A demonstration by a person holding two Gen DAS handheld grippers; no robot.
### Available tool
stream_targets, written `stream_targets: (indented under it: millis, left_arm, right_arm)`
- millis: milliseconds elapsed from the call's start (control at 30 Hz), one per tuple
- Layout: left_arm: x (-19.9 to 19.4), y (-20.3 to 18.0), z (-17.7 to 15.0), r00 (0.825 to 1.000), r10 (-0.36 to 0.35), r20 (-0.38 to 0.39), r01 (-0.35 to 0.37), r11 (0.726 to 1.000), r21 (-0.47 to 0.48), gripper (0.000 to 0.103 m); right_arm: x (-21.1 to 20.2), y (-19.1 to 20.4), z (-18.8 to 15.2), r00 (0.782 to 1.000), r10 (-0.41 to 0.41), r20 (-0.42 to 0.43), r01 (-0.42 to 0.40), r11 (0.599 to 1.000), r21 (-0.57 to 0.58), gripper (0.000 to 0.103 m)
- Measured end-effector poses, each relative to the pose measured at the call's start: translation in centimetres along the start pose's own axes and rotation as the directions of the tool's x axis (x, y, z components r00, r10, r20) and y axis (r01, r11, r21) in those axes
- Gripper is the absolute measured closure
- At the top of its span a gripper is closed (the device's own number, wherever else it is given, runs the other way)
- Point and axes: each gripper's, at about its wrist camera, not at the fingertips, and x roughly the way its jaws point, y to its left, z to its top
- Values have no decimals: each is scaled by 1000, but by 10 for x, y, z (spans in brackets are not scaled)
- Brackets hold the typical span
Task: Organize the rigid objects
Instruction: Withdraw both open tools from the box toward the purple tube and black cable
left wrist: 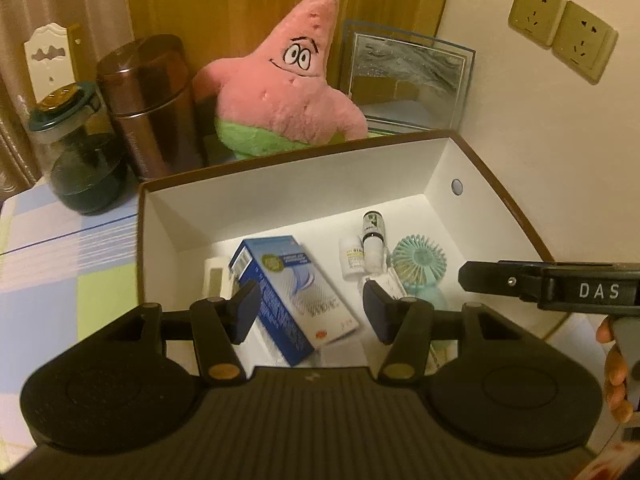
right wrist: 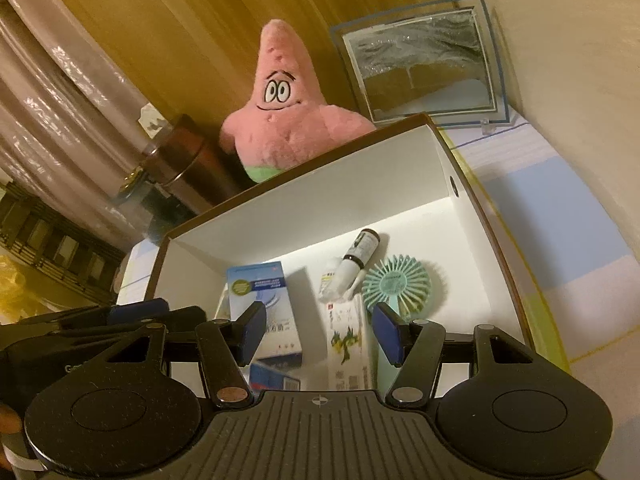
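An open white cardboard box [left wrist: 280, 184] [right wrist: 320, 184] with a brown outside stands on the checked cloth. Lying inside it are a blue carton [left wrist: 288, 280] [right wrist: 256, 280], a small white bottle [left wrist: 352, 260] [right wrist: 330, 284], a dark-capped dropper bottle [left wrist: 372, 232] [right wrist: 358, 254], a teal hand fan [left wrist: 418, 264] [right wrist: 396, 280] and a white carton with green print [right wrist: 346, 332]. My left gripper [left wrist: 311, 300] hangs open above the blue carton, holding nothing. Above the white carton my right gripper [right wrist: 320, 320] is open too, with nothing in it. The two grippers are side by side over the box.
Behind the box sit a pink star plush [left wrist: 288, 80], a brown canister [left wrist: 152, 108], a glass jar with a dark lid [left wrist: 76, 148] and a framed picture [left wrist: 408, 76]. Wall sockets [left wrist: 560, 28] are at the right. A hand [left wrist: 616, 368] holds the right gripper's handle.
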Motion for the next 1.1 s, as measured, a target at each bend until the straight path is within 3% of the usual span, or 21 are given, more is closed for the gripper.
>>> stream_targets:
  millis: [400,1100]
  left_arm:
    - [-53,-2,-41,999,-18,26,19,999,-48,49]
    - [-103,14,-128,999,-17,-34,13,994,-112,49]
  right_arm:
    - [-35,23,-44,1000,14,-12,-15,999,-42,44]
    - [-55,53,-118,996,-9,-93,-2,993,-114,44]
